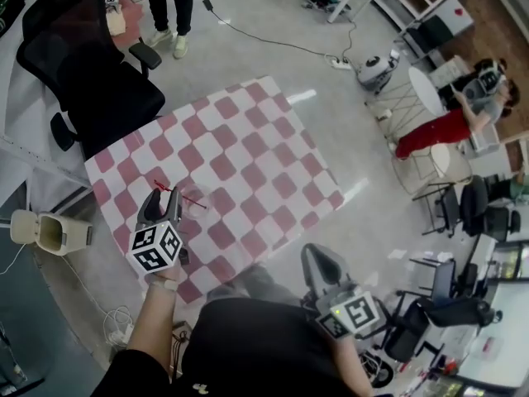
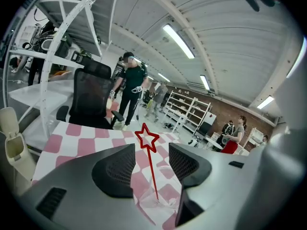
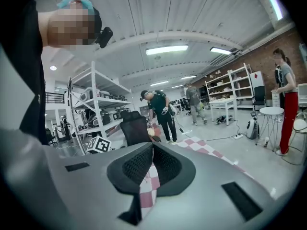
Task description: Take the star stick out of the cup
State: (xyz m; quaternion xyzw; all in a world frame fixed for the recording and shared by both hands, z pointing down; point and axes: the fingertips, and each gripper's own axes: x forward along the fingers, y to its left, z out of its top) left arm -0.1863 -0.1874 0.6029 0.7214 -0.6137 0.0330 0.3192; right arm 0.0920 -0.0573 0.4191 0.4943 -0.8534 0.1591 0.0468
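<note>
Your left gripper (image 1: 164, 203): jaws apart, straddling the star stick (image 2: 152, 170) without contact. Stick near-upright in cup (image 2: 164, 201), star at 12 o'clock. This hand is nearer.

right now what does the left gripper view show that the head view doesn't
Only the left gripper view: the left gripper has its jaws apart around the star stick, not touching it, its foot in the clear cup. Only the head view: the right gripper, held off the checkered table by the person's body. Both: the star stick, the table, the black chair.
</note>
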